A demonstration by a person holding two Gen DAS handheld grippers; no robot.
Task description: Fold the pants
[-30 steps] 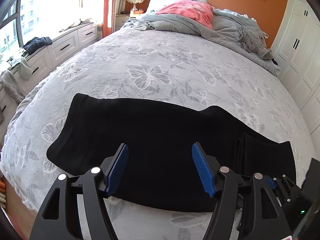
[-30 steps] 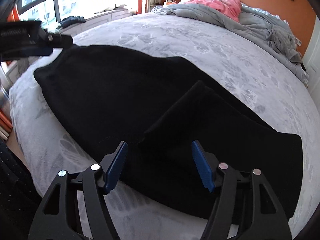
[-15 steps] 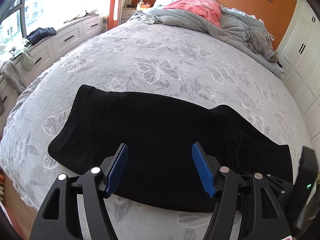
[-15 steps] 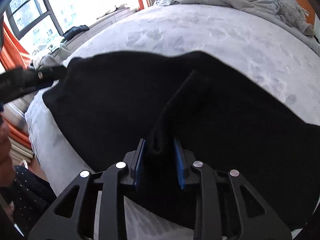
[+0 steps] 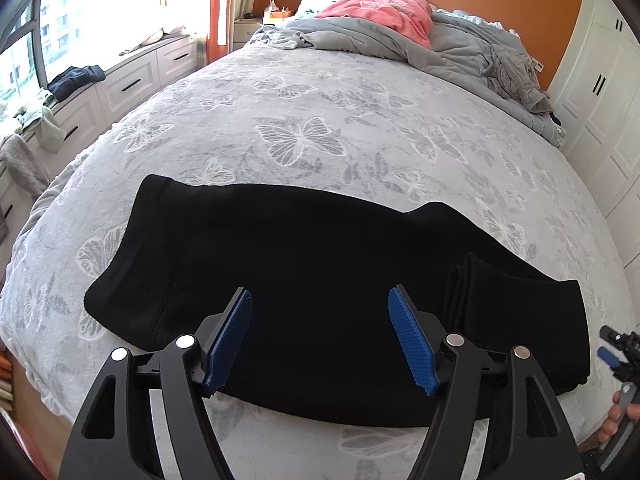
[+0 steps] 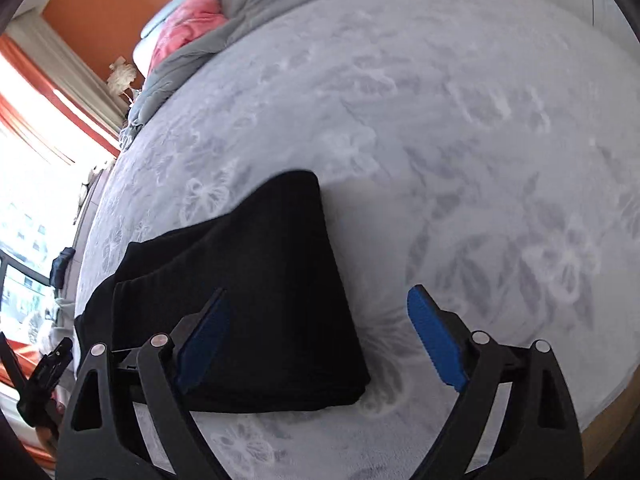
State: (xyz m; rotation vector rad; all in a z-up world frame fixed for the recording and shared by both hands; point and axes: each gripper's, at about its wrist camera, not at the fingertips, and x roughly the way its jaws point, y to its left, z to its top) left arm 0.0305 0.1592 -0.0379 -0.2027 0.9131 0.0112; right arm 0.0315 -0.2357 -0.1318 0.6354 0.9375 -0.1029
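Black pants (image 5: 304, 256) lie flat across the near end of the bed, folded lengthwise, with an extra folded layer on their right part (image 5: 516, 312). My left gripper (image 5: 320, 336) is open and empty, hovering over the pants' near edge at the middle. My right gripper (image 6: 318, 340) is open and empty at the pants' right end (image 6: 276, 288), tilted; its left finger is over the cloth, its right finger over bare bedspread. The right gripper also shows at the right edge of the left wrist view (image 5: 618, 356).
The bed has a grey butterfly-print spread (image 5: 320, 128). A grey duvet (image 5: 400, 48) and a pink garment (image 5: 380, 8) are bunched at the headboard. White window drawers (image 5: 132, 76) with clothes stand left, white wardrobes (image 5: 600, 88) right. The bed's near edge is just below the pants.
My right gripper was shut on the pants' folded cloth half a second ago; it has let go, opened, and swung to the pants' right end. The left gripper stayed open and rose slightly.
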